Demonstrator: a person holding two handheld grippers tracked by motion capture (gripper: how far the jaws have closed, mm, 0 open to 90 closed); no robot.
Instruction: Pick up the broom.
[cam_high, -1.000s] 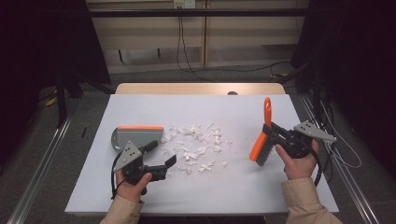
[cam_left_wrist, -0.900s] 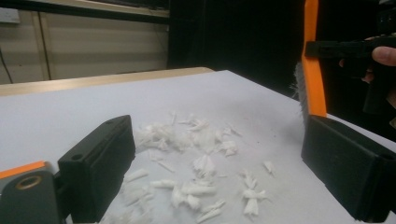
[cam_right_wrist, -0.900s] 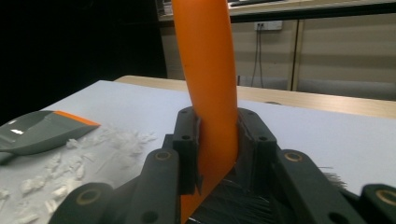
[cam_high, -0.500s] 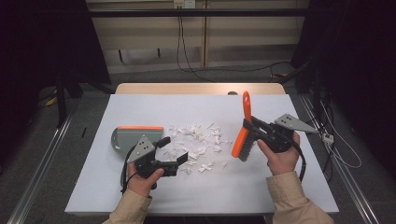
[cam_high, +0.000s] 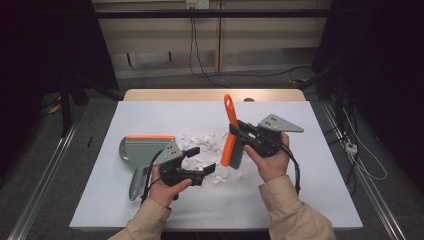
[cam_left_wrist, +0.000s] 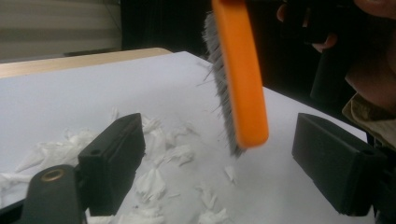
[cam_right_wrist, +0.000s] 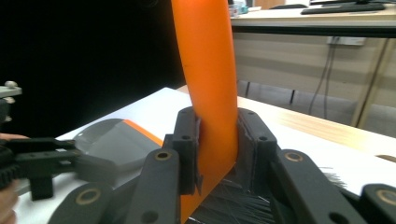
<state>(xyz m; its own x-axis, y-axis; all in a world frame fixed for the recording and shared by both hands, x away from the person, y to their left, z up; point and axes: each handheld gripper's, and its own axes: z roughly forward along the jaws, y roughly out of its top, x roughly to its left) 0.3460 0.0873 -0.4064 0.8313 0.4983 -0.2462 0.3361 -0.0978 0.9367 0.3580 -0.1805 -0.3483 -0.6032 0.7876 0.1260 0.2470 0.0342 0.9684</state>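
Orange brush (cam_high: 231, 131): clamped in right tongs (cam_high: 239, 134).
Left tongs (cam_high: 201, 160): wide, just narrowing, nothing held.
Risk: scraps (cam_high: 202, 145) scattered past dustpan (cam_high: 142, 151) at 9 o'clock.

white-covered table (cam_high: 320, 195) at centre, bare pale wood strip (cam_high: 210, 94) showing along its far edge. grey floor (cam_high: 45, 165) on both sides, with metal rails (cam_high: 42, 182) running along the left and right edges of the table. beyond the far edge, beige panelled wall (cam_high: 165, 42) with a socket plate (cam_high: 196, 4) at the top and black cables (cam_high: 192, 45) hanging down onto the floor. dark curtains (cam_high: 45, 45) at far left and far right. white power strip (cam_high: 351, 148) on the floor at right. dim, even light.
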